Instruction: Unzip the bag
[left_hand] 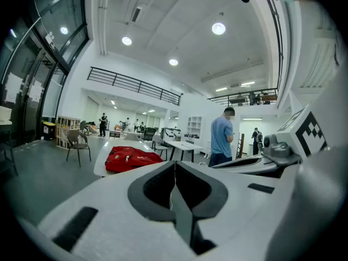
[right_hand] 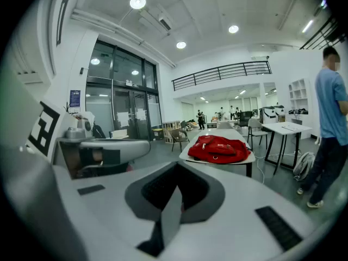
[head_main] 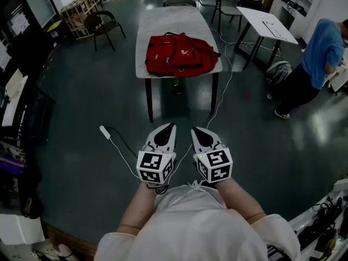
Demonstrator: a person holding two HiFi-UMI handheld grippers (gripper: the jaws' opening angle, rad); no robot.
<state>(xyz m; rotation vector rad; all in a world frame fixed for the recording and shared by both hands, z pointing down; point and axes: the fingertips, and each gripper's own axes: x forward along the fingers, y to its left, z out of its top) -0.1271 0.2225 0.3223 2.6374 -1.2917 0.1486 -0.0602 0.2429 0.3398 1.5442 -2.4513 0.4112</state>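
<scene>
Your left gripper (head_main: 168,127) and right gripper (head_main: 197,130) are both shut tight with nothing in them, close to your body. A white cable (head_main: 105,132) lies on the floor between you and the table (head_main: 163,20). You could trip on it as you walk up. The red bag (head_main: 179,54) lies at the table's near edge, well apart from you. If you pull the zip hard, the bag may slide off that edge.

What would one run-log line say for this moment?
red fabric backpack: on white table, untouched | left gripper: shut, empty | right gripper: shut, empty
</scene>
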